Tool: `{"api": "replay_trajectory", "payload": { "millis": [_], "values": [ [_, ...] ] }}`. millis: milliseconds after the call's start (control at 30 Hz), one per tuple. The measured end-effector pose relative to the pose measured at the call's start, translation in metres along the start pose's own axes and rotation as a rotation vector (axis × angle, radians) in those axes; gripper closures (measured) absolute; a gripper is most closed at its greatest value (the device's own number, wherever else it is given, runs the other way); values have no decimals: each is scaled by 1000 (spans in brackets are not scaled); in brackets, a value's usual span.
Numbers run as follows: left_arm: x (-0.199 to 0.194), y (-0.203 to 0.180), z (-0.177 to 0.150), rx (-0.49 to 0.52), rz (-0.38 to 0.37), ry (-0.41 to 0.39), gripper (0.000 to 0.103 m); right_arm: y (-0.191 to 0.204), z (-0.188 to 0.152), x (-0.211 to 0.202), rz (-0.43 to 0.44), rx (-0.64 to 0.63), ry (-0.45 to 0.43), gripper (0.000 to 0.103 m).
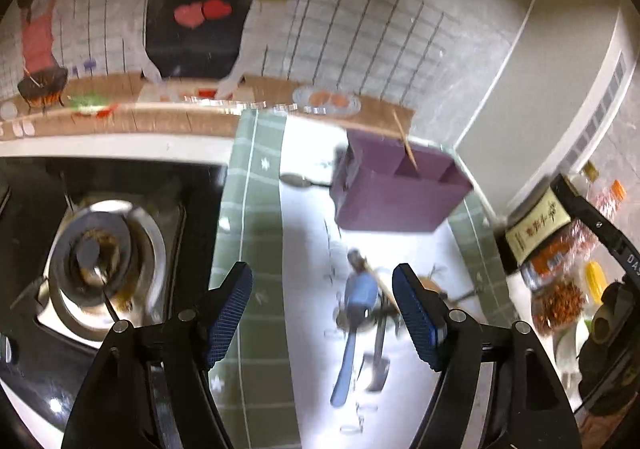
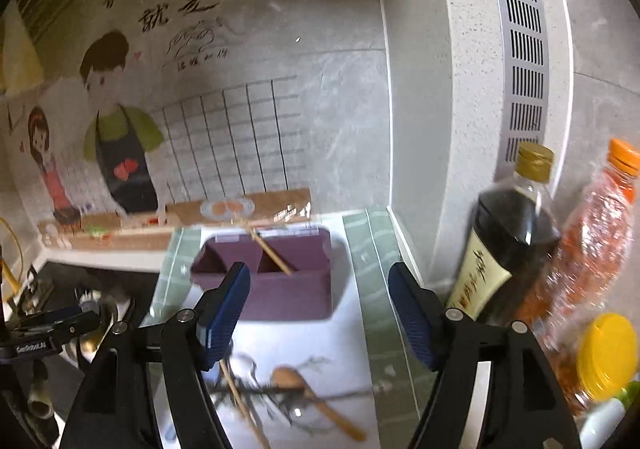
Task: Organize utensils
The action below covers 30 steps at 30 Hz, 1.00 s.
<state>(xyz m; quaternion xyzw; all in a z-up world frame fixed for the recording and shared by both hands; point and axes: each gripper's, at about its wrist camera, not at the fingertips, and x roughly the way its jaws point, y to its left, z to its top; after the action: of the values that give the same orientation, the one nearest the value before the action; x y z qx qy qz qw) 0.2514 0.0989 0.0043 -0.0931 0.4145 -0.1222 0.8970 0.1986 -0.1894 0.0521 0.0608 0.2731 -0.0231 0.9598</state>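
A purple utensil box point(image 1: 396, 189) with compartments stands on the white-and-green mat; one wooden chopstick point(image 1: 406, 145) leans in it. It also shows in the right wrist view point(image 2: 280, 281) with the chopstick point(image 2: 270, 249). A blue spoon point(image 1: 352, 329) and a metal utensil point(image 1: 378, 361) lie on the mat between my left gripper's fingers. My left gripper point(image 1: 322, 313) is open and empty above them. My right gripper point(image 2: 318, 313) is open and empty; below it lie a wooden spoon point(image 2: 316, 397) and a loose chopstick point(image 2: 240, 401).
A gas stove burner point(image 1: 100, 261) sits left of the mat. A dark sauce bottle point(image 2: 504, 245), an orange bottle point(image 2: 596, 233) and a yellow-capped jar point(image 2: 604, 357) stand at the right by the wall. The other gripper point(image 1: 608, 289) shows at the right edge.
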Motion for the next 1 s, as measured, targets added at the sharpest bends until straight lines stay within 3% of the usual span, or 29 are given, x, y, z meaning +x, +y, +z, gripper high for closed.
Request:
{"api": "replay_trajectory", "payload": {
  "millis": [100, 300, 367, 433, 600, 767, 867, 1000],
  "values": [
    [10, 1, -1, 17, 2, 19, 30, 1, -8, -2, -18, -26, 25, 18],
    [40, 18, 9, -64, 9, 55, 35, 10, -25, 21, 12, -103, 94, 18],
    [50, 15, 7, -53, 13, 65, 35, 15, -33, 38, 40, -145, 151, 18],
    [60, 9, 1, -23, 25, 88, 42, 17, -42, 52, 78, -161, 202, 18],
    [71, 5, -28, -36, 45, 156, 42, 40, -80, 93, 199, -224, 360, 18],
    [62, 5, -60, -21, 90, 192, 42, 74, -100, 118, 298, -279, 424, 41],
    [55, 5, -73, -11, 78, 211, 42, 89, -103, 131, 311, -305, 451, 73],
    [46, 0, -79, 11, 79, 213, 42, 105, -106, 152, 293, -313, 478, 80]
  ]
}}
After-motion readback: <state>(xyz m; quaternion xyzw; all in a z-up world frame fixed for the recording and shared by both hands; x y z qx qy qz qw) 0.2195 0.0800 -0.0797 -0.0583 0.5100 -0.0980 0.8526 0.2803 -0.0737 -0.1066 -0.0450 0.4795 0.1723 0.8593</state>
